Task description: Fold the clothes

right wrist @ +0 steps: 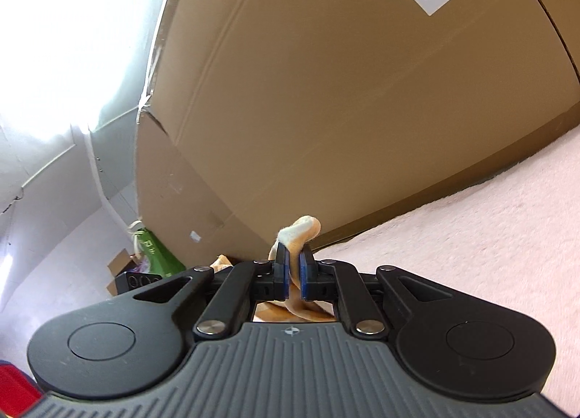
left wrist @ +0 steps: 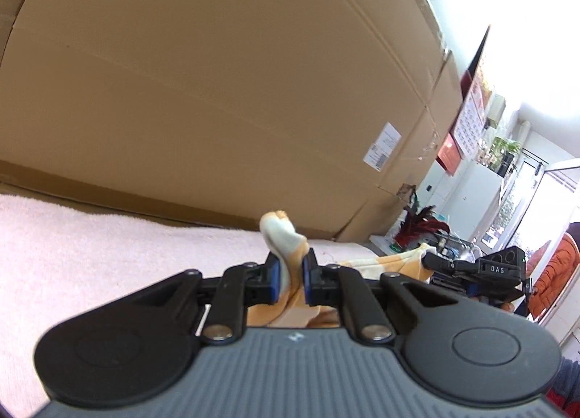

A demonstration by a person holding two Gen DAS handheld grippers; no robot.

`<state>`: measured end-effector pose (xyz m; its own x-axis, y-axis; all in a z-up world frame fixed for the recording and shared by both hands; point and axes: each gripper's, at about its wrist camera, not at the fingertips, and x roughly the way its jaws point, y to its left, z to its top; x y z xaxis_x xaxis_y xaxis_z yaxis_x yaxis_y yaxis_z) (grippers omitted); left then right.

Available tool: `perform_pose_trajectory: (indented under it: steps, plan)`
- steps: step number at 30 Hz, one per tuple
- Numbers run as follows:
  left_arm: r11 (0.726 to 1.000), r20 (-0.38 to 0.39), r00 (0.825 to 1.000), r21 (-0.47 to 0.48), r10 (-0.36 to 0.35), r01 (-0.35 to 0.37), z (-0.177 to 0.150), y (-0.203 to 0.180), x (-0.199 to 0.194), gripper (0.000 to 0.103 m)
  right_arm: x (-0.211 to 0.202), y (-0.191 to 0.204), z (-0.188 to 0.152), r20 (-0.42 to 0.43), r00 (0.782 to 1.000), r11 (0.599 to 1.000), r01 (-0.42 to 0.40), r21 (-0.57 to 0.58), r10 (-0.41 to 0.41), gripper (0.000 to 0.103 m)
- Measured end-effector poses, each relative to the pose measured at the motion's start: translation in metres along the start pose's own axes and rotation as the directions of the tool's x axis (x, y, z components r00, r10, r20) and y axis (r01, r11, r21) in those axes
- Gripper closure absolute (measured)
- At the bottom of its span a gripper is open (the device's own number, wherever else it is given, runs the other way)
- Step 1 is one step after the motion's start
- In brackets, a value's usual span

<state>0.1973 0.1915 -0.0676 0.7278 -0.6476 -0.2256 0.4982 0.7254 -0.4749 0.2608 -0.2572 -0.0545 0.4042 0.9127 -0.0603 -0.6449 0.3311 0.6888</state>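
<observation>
Fingers of both the left gripper [left wrist: 290,274] and right gripper [right wrist: 293,271] are pinching the orange-and-white garment [left wrist: 281,233] at lower centre, lifting its edge above the pink blanket [left wrist: 108,244], likely carrying a fold across.

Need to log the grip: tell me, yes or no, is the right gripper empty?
No: the right gripper is shut on a bunch of orange and white cloth.
</observation>
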Motion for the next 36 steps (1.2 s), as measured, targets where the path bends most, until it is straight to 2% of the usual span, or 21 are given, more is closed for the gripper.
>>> perform_pose_trajectory:
  steps: [8, 14, 19, 23, 27, 29, 30, 31, 32, 36]
  plan:
    - [0.998, -0.007, 0.998, 0.007, -0.064, 0.064, -0.031, -0.013, -0.036, 0.095, -0.026, 0.014, -0.022, -0.087, 0.996, 0.998, -0.013, -0.062, 0.008, 0.096]
    - [0.995, -0.050, 0.994, 0.025, -0.094, 0.095, -0.053, -0.019, -0.049, 0.095, -0.036, 0.022, -0.033, -0.159, 0.987, 0.992, -0.012, -0.124, -0.008, 0.096]
    - [0.992, -0.102, 0.993, 0.102, -0.059, 0.070, -0.069, -0.026, -0.048, 0.095, -0.045, 0.024, -0.048, -0.227, 0.969, 0.976, 0.050, -0.214, -0.099, 0.094]
    - [0.984, -0.131, 0.991, 0.175, -0.019, 0.042, -0.081, -0.035, -0.047, 0.094, -0.044, 0.029, -0.059, -0.312, 0.931, 0.948, 0.090, -0.307, -0.189, 0.089]
    - [0.977, -0.120, 0.993, 0.209, -0.009, 0.035, -0.082, -0.039, -0.046, 0.093, -0.058, 0.045, -0.061, -0.279, 0.934, 0.929, 0.115, -0.351, -0.222, 0.087]
    - [0.977, -0.121, 0.993, 0.210, -0.002, 0.027, -0.081, -0.038, -0.044, 0.093, -0.065, 0.059, -0.056, -0.182, 0.963, 0.930, 0.126, -0.345, -0.198, 0.076]
    - [0.977, -0.121, 0.993, 0.214, 0.003, 0.023, -0.080, -0.039, -0.042, 0.093, -0.066, 0.068, -0.055, -0.140, 0.973, 0.925, 0.126, -0.358, -0.186, 0.068]
    - [0.975, -0.120, 0.993, 0.221, 0.009, 0.018, -0.081, -0.040, -0.042, 0.093, -0.064, 0.077, -0.056, -0.113, 0.974, 0.910, 0.136, -0.392, -0.194, 0.064]
    - [0.974, -0.119, 0.993, 0.228, 0.015, 0.013, -0.081, -0.042, -0.043, 0.093, -0.055, 0.087, -0.062, -0.101, 0.969, 0.876, 0.157, -0.455, -0.226, 0.064]
    - [0.966, -0.106, 0.993, 0.259, 0.043, -0.014, -0.083, -0.048, -0.045, 0.093, -0.006, 0.112, -0.097, -0.100, 0.924, 0.692, 0.200, -0.694, -0.368, 0.064]
